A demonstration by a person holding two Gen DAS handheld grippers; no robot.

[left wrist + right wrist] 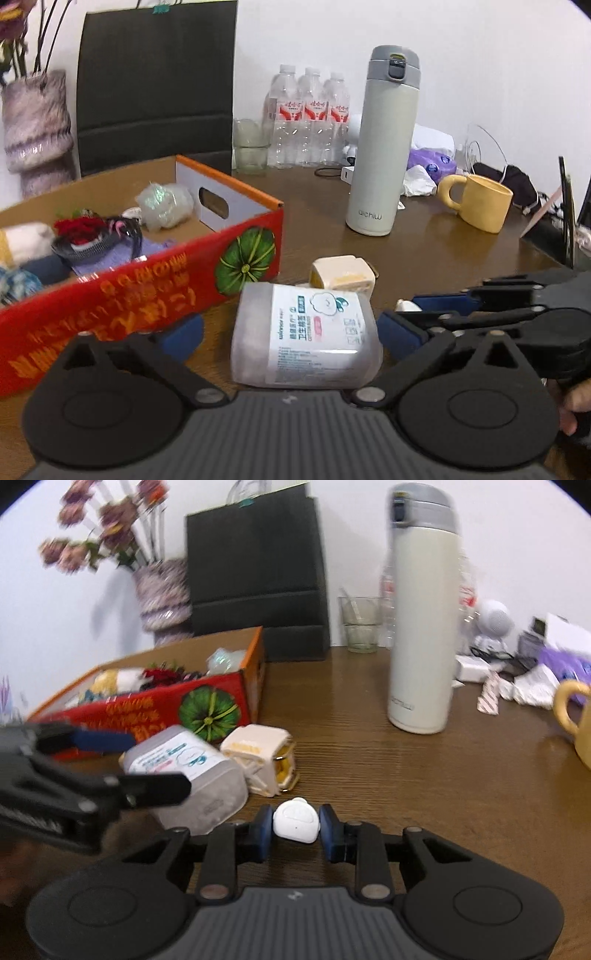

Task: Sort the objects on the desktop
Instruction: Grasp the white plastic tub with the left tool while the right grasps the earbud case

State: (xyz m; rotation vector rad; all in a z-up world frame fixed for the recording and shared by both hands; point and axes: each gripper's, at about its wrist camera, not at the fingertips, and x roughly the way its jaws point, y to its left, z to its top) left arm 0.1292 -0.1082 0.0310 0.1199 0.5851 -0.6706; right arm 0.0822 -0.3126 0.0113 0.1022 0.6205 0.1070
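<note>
Brown wood-grain table [369, 746] carries the clutter. The left gripper [291, 332] stands wide open, its blue pads on either side of a frosted plastic cotton-swab box [304, 338] lying on its side, with a gap showing between each pad and the box. Just beyond that box sits a cream cube-shaped item [341, 277], and to the left of both stands a red cardboard box [140, 284] printed with a green pumpkin, already holding soft odds and ends. The right gripper [295, 827] is narrowed around a small white earbud case [295, 819] that rests on the table near the camera; its pads sit right at the case's sides, but whether they press on it I cannot tell. Farther back stand a tall pale thermos [382, 147] and, to its right, a yellow mug [480, 201].
</note>
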